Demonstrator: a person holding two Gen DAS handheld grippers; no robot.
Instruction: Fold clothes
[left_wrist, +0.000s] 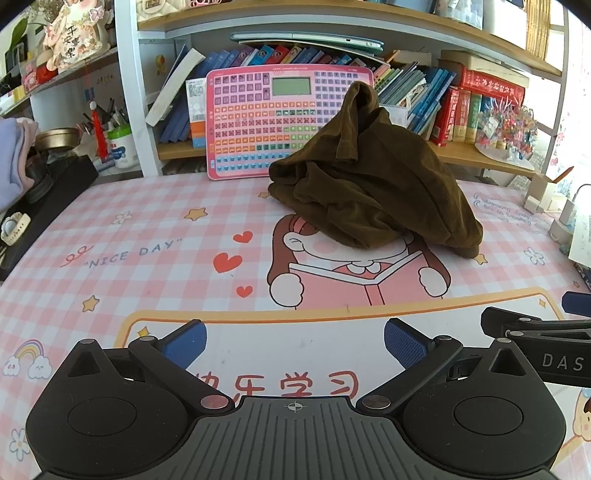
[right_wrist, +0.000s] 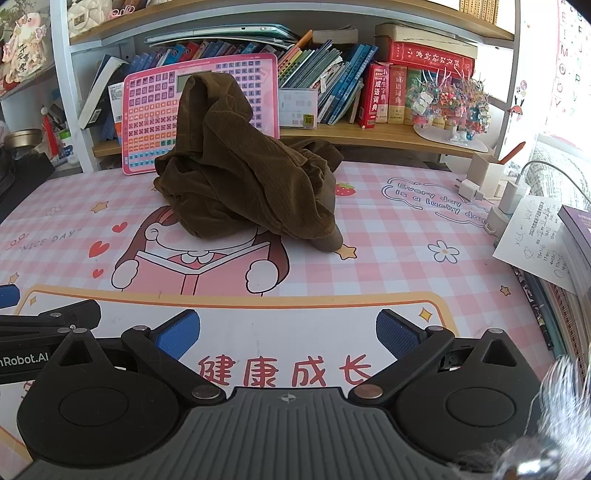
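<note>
A crumpled dark brown garment (left_wrist: 369, 184) lies in a heap at the back of the pink checked desk mat (left_wrist: 147, 229), its top leaning on a pink keyboard board (left_wrist: 251, 118). The right wrist view shows the same brown garment (right_wrist: 243, 177) on the mat (right_wrist: 388, 236). My left gripper (left_wrist: 295, 343) is open near the front edge, well short of the garment, nothing between its blue pads. My right gripper (right_wrist: 288, 332) is open too, beside the left one, also empty. The right gripper's arm (left_wrist: 539, 332) shows at the right edge of the left view.
Shelves of books (right_wrist: 351, 85) rise behind the desk. A lilac garment (left_wrist: 14, 162), a black box (left_wrist: 48, 199) and a watch (left_wrist: 13, 227) sit at the left. Chargers (right_wrist: 509, 192), a paper note (right_wrist: 539, 240) and stacked books (right_wrist: 576, 236) crowd the right edge.
</note>
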